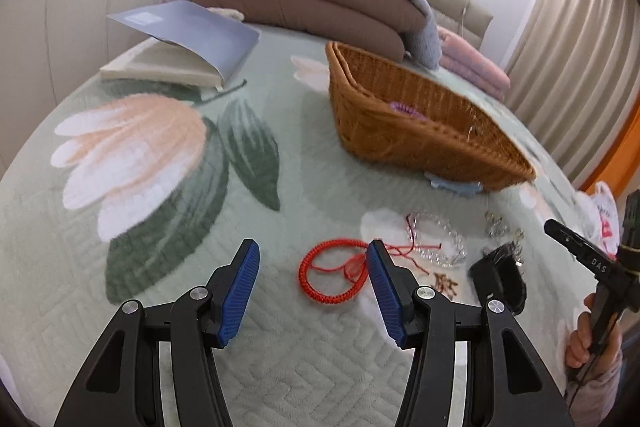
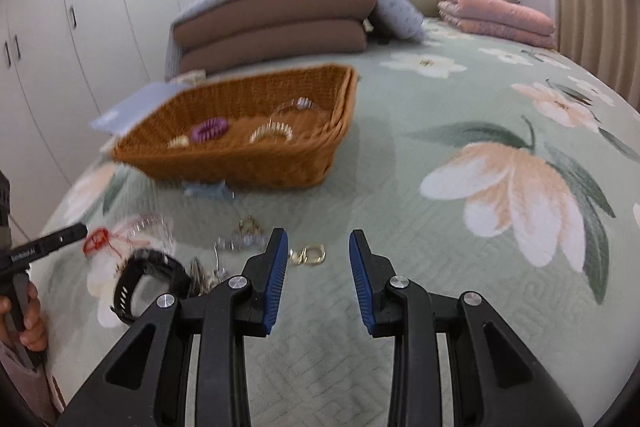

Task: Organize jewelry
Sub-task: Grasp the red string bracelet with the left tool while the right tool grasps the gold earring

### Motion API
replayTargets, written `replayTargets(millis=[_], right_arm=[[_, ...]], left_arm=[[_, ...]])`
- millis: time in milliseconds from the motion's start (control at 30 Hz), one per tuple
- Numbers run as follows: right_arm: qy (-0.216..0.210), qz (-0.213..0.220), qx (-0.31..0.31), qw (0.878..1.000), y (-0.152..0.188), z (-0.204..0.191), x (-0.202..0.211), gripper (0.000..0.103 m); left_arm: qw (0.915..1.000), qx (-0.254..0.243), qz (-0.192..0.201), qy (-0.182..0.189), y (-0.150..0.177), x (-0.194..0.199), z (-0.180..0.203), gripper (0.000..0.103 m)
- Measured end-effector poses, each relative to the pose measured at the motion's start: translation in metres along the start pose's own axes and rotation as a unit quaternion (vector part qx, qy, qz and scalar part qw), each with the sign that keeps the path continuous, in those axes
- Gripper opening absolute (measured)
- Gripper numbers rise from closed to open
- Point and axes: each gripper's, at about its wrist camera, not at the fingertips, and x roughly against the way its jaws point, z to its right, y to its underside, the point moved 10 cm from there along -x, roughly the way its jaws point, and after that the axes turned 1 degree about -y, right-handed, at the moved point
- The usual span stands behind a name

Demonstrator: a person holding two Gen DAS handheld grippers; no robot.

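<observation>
A brown wicker basket (image 2: 256, 163) (image 1: 420, 131) stands on the flowered bedspread and holds a purple spiral hair tie (image 2: 209, 129), a beaded bracelet (image 2: 272, 132) and other small pieces. In front of it lie a red woven bracelet (image 1: 332, 275), a clear bead bracelet (image 1: 438, 239), a black watch (image 2: 150, 277) (image 1: 498, 275) and a gold link piece (image 2: 310, 254). My left gripper (image 1: 314, 255) hangs open just above the red bracelet, which lies between its tips. My right gripper (image 2: 319, 241) is open and empty, the gold piece just left of its gap.
A light blue clip (image 1: 454, 185) lies against the basket's front. An open grey folder (image 1: 188, 35) rests at the bed's far left. Stacked brown cushions under a blue blanket (image 2: 280, 23) and a folded pink quilt (image 2: 496, 15) sit near the headboard. Wardrobe doors (image 2: 80, 19) line the left.
</observation>
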Motion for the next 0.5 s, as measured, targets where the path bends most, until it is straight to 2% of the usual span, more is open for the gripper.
replayTargets(millis=[133, 500], right_arm=[[0.009, -0.039, 0.012, 0.999, 0.012, -0.003, -0.016, 0.035], [0.017, -0.071, 0.033, 0.997, 0.022, -0.013, -0.029, 0.034]], left_arm=[[0.9999, -0.002, -0.01, 0.0, 0.003, -0.004, 0.0, 0.051], [0.9998, -0.003, -0.017, -0.004, 0.004, -0.005, 0.0, 0.049]])
